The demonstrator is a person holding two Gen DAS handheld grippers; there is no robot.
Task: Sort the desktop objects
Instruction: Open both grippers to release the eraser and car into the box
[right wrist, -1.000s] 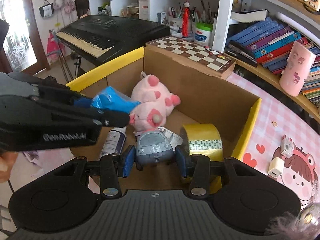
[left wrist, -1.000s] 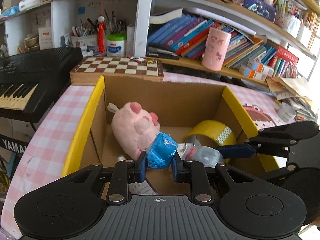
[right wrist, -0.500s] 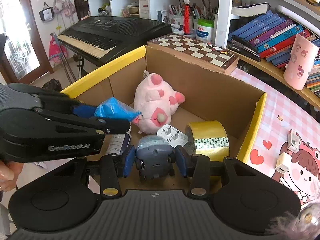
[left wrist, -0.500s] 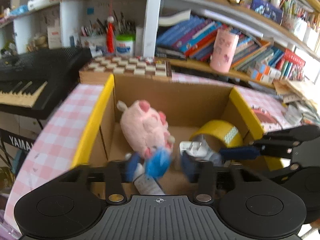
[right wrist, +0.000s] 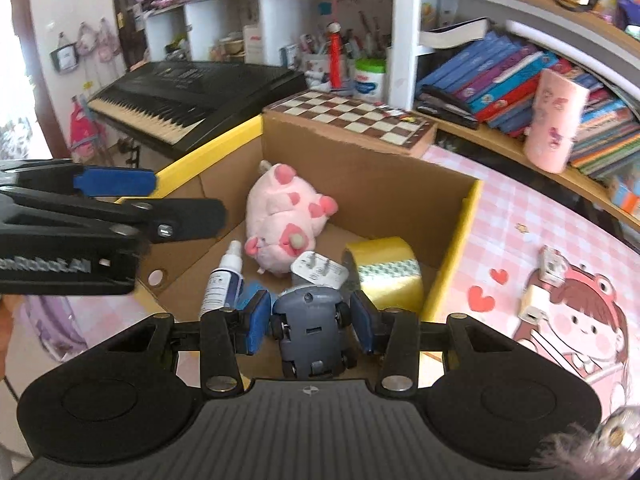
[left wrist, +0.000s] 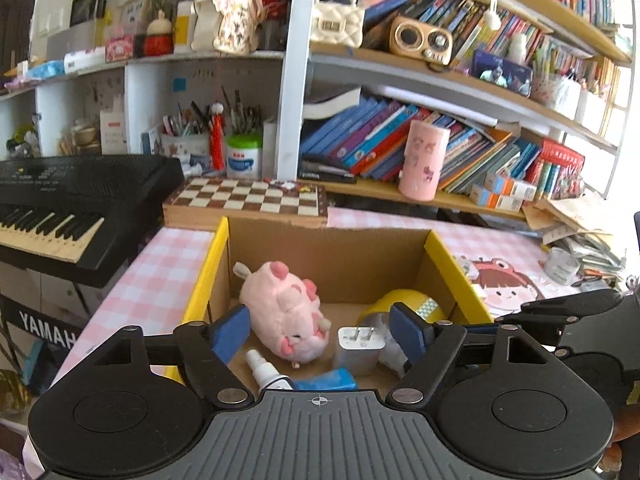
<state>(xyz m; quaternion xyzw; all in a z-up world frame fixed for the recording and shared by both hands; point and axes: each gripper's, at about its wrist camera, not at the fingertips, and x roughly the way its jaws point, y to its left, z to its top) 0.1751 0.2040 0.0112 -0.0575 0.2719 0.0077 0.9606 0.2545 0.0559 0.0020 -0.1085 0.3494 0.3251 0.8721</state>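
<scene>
Currently: my right tongs (right wrist: 308, 322) clamp the grey toy car (right wrist: 310, 330), nose pointing upframe at the cardboard box (right wrist: 372, 168); left tongs (left wrist: 320, 332), just opened wide, empty.

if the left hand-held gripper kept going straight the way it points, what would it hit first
Probably the white charger lying in the box, right by the pink plush; depth is hard to judge. The left hand-held gripper is open and empty.

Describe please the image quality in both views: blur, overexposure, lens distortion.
Left wrist view: sharp, shelf lines bowed by fisheye, window light blown out at the right edge. Right wrist view: slight softness, white glare at the left edge, toy car between the right gripper pads still readable.
</scene>
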